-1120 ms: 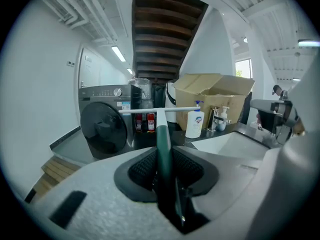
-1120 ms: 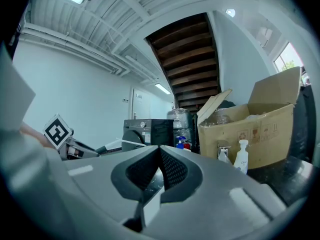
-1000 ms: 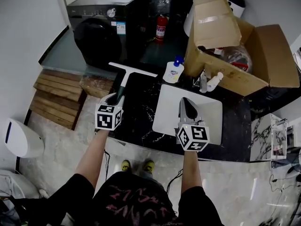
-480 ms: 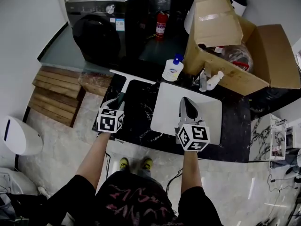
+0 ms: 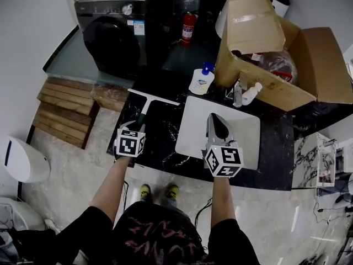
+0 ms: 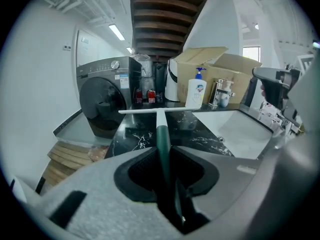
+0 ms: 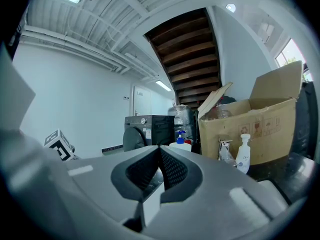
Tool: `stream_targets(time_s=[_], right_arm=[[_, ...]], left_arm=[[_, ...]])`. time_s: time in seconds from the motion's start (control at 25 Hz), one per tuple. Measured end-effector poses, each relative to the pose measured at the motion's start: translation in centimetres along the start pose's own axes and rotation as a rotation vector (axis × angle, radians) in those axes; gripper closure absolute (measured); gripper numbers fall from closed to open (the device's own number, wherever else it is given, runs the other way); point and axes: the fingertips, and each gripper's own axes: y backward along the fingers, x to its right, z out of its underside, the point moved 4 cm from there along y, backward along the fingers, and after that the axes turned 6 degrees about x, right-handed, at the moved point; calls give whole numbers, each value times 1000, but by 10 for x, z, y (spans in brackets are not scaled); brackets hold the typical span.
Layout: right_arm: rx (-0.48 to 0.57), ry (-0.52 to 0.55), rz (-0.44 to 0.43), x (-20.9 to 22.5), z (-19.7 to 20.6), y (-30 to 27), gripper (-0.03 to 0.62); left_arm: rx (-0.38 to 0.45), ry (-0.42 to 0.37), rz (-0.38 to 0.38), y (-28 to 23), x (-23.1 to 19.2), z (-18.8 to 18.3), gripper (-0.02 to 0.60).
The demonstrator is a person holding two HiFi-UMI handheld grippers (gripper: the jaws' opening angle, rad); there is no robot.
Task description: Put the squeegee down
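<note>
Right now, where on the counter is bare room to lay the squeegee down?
The black counter is bare between its left edge and the white sink, under the squeegee. Behind the sink it is crowded: soap bottle, faucet, cardboard box.

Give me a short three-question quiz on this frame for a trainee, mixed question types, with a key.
1. What is between the jaws of the left gripper?
A. a soap bottle
B. the squeegee, by its green handle
C. nothing
2. Fill in: in the head view, the right gripper hovers over the white ____.
3. True or false: the right gripper's jaws stand wide apart.

Key
1. B. The jaws are closed on the handle, and the white blade points away from the gripper.
2. sink
3. False. The jaws are together with nothing between them.
</note>
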Motion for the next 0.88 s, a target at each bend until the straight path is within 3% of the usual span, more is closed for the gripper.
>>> stream_targets(time_s=[0.24,0.88], right_arm=[[-11,-2,3,0,5,2,582],[-21,1,-3,-6,9,-2,582]], left_arm=[[-54,-12,5,-8,3,14,480],[-70,-10,6,-14,4,23,479]])
